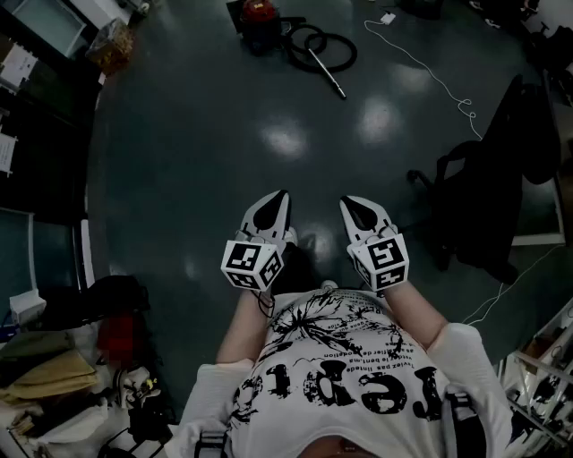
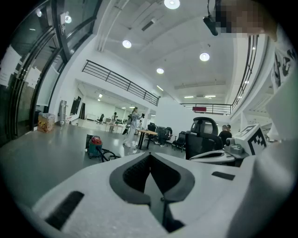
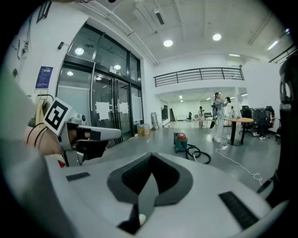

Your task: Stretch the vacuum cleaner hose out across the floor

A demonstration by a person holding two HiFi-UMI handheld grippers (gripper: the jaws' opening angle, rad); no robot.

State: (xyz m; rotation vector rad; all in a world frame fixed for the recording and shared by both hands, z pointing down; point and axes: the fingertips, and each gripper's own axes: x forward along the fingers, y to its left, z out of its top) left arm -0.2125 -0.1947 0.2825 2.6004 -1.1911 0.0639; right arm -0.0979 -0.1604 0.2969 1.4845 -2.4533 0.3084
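A small vacuum cleaner with a red top (image 1: 260, 20) stands far across the floor, its black hose (image 1: 320, 46) coiled in loops beside it with a metal wand (image 1: 328, 74) sticking out. The vacuum cleaner (image 2: 95, 146) and part of its hose (image 2: 108, 155) show in the left gripper view; in the right gripper view the vacuum cleaner (image 3: 180, 142) has the hose (image 3: 199, 154) at its right. My left gripper (image 1: 280, 196) and right gripper (image 1: 347, 203) are held close to my body, side by side, both shut and empty, far from the hose.
A black office chair (image 1: 488, 192) stands at the right, a white cable (image 1: 430, 72) runs over the floor behind it. Bags and clutter (image 1: 63, 367) lie at the lower left, shelves (image 1: 36, 54) along the left. A person (image 3: 218, 116) stands by a table (image 3: 240, 122) beyond the vacuum cleaner.
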